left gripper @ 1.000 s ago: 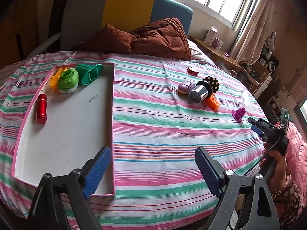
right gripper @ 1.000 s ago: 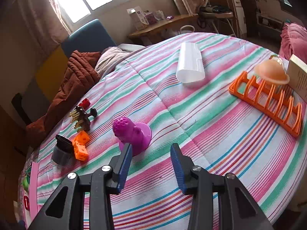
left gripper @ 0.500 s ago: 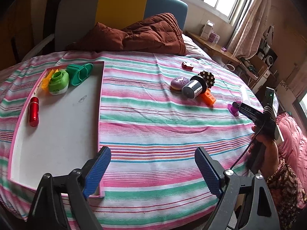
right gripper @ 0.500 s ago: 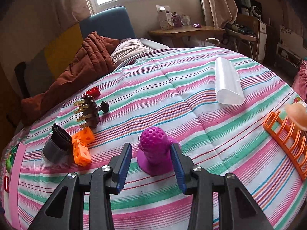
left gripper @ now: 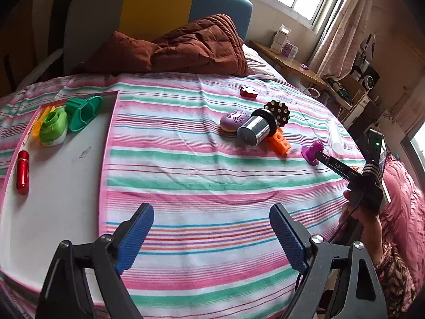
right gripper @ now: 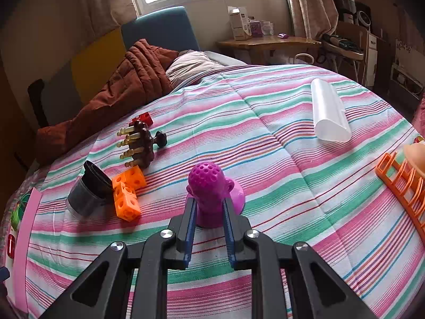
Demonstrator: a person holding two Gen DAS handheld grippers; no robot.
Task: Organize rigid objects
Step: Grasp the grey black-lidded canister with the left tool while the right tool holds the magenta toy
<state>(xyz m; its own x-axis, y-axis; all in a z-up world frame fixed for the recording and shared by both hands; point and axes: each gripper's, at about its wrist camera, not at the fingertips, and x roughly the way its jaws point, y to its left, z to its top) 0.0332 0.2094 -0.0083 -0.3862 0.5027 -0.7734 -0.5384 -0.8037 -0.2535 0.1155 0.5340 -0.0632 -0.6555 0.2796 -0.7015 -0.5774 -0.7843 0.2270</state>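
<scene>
Right gripper (right gripper: 208,207) fingers just closed on purple toy (right gripper: 208,186), "DAS" readable

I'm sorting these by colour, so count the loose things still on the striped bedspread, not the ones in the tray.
Purple: 2, perforated toy in the right gripper, oval case
Orange: 2, block piece, rack
Red: 1, block
Brown: 1, peg massager
Silver: 1, cup
White: 1, tube
Total: 8

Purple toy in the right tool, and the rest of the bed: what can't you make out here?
- Purple toy: lower body, right wrist view, behind the pads.
- Orange rack: cut by the frame edge.
- Tray: near corner, left wrist view, behind the left tool.
</scene>
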